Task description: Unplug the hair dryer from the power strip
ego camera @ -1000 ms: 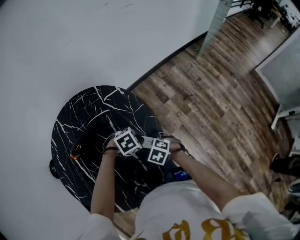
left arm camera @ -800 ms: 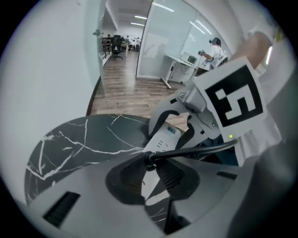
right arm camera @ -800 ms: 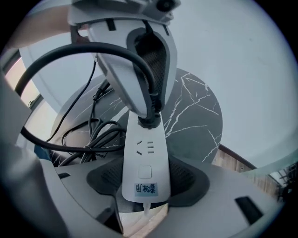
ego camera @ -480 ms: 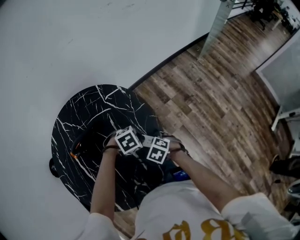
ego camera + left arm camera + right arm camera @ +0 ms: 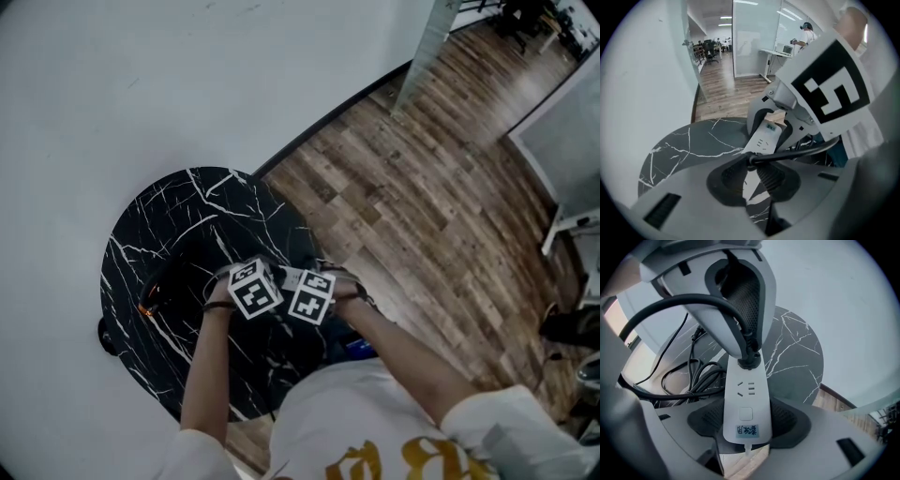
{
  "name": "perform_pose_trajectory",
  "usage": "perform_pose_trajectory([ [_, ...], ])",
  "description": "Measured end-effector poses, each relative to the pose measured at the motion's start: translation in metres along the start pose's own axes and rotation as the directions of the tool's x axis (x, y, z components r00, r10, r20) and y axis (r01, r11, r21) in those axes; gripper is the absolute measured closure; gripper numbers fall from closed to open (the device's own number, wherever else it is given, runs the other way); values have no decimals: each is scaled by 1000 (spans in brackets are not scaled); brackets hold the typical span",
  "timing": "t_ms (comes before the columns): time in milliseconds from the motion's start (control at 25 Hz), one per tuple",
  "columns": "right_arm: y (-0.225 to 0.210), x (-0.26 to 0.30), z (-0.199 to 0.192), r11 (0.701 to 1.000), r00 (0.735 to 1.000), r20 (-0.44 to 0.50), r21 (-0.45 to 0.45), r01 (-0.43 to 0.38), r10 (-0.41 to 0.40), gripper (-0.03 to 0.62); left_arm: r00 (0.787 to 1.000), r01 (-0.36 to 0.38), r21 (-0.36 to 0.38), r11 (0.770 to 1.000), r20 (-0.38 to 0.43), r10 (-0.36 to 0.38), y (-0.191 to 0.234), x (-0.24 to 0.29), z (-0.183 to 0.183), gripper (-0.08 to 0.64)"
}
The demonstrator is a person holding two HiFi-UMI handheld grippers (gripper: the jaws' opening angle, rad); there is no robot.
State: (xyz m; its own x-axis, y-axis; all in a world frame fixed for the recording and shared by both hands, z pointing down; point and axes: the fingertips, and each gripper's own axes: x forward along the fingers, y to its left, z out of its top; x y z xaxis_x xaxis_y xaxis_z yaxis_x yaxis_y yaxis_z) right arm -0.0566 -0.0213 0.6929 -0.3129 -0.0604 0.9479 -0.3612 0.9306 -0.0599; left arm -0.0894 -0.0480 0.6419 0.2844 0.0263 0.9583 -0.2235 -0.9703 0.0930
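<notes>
Left hand point(image 5: 219, 293): its forearm reaches up from the bottom of the head view over the round black marble tabletop point(image 5: 178, 216), with the tongs pointing steeply down.
Left tongs point(image 5: 750, 174): closed on the black plug point(image 5: 749, 161), one pad on each side of it.
Plug: seated in the end socket of the power strip point(image 5: 745, 399). Its cord point(image 5: 684, 298) arcs away to the left in the right gripper view.
Power strip: white. Its long axis runs from one pair of tongs to the other, with the switch end at the right tongs.
Right tongs point(image 5: 746, 422): clamped across the strip's switch end.
Right hand point(image 5: 352, 292): just beside the left hand, with its tongs also pointing steeply down.
</notes>
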Motion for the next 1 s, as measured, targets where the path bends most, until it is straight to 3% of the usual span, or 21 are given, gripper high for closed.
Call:
perform_pose_trajectory([
  [200, -1, 0, 0, 1000, 1000, -21, 17, -1, 1, 324, 982, 188, -72, 980, 9, -188, 12, -6, 10, 497],
  [240, 0, 0, 1, 1000, 1000, -18, 26, -2, 2, 324, 981, 193, -68, 979, 16, -193, 11, -6, 11, 497],
  [440, -1, -1, -1, 999, 1000, -8, 33, 4, -3, 324, 1000, 6, -8, 1000, 6, -6, -1, -3, 5, 499],
  [520, 0, -1, 0, 1000, 1000, -16, 22, 6, -5, 324, 1000, -29, -3, 1000, 10, 29, 3, -5, 5, 499],
  [600, 1, -1, 0, 1000, 1000, -19, 25, 13, -12, 324, 1000, -1, -11, 1000, 6, 1, 12, -8, 8, 499],
  [720, 0, 0, -2, 999, 1000, -13, 51, 17, -17, 324, 989, 145, -92, 985, 14, -145, 14, -5, 10, 496],
  [800, 0, 1, -3, 998, 1000, -16, 68, 15, -14, 324, 982, 187, -94, 978, 18, -187, 11, -5, 12, 495],
  [920, 0, 1, -3, 997, 1000, -19, 76, 12, -11, 324, 996, 94, -5, 996, -1, -94, 3, -7, 13, 497],
  [1000, 1, 0, -2, 997, 1000, -18, 73, 13, -12, 324, 1000, 18, 16, 1000, -1, -18, -2, -4, 6, 500],
])
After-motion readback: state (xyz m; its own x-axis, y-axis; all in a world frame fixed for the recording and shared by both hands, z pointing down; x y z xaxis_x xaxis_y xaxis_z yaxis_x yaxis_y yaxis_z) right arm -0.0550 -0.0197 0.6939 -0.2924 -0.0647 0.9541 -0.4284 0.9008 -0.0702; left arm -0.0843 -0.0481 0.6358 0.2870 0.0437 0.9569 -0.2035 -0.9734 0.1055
